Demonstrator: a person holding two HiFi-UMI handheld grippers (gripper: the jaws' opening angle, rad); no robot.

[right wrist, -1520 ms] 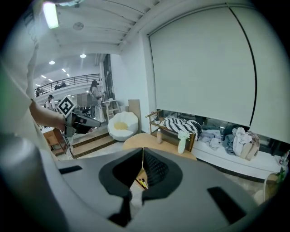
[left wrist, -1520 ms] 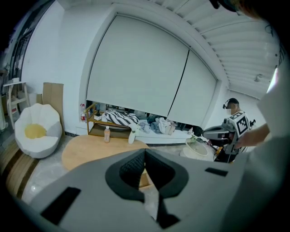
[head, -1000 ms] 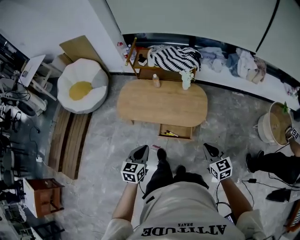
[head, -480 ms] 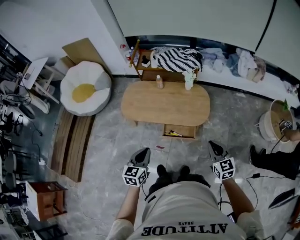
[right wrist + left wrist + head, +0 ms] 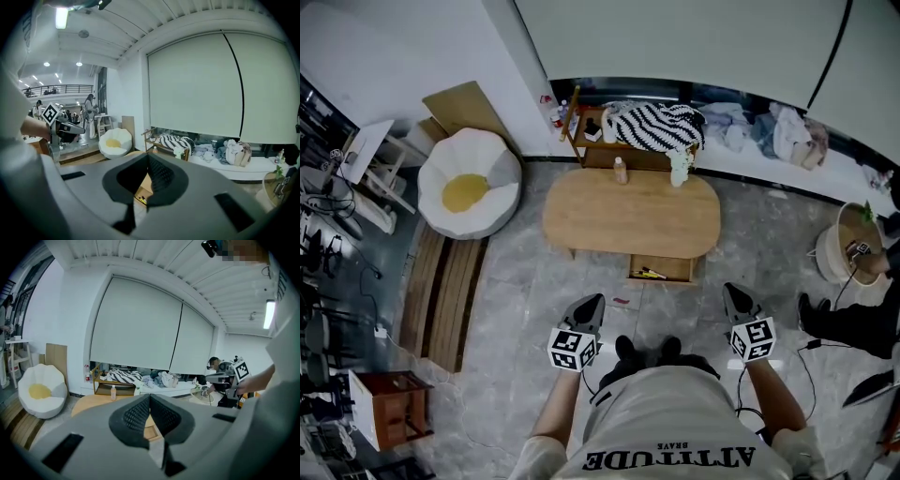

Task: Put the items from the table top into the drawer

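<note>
An oval wooden table (image 5: 630, 217) stands ahead of me. On its far edge are a small bottle (image 5: 621, 170) and a white bunch of flowers (image 5: 678, 167). Under its near edge a drawer (image 5: 662, 270) is pulled out, with small items in it. My left gripper (image 5: 591, 303) and right gripper (image 5: 733, 292) hang over the floor short of the table, both shut and empty. In the left gripper view the left gripper (image 5: 150, 397) points past the bottle (image 5: 113, 392). The right gripper (image 5: 148, 159) points toward the drawer (image 5: 140, 197).
A white and yellow beanbag (image 5: 467, 183) sits left of the table, with wooden planks (image 5: 445, 291) beside it. Behind the table is a shelf with a striped blanket (image 5: 654, 122). A basket (image 5: 848, 251) and another person (image 5: 853, 323) are at the right, with cables on the floor.
Both grippers stay shut and empty and have drifted slightly. My feet have come level under me. The person at the right has shifted by the basket.
</note>
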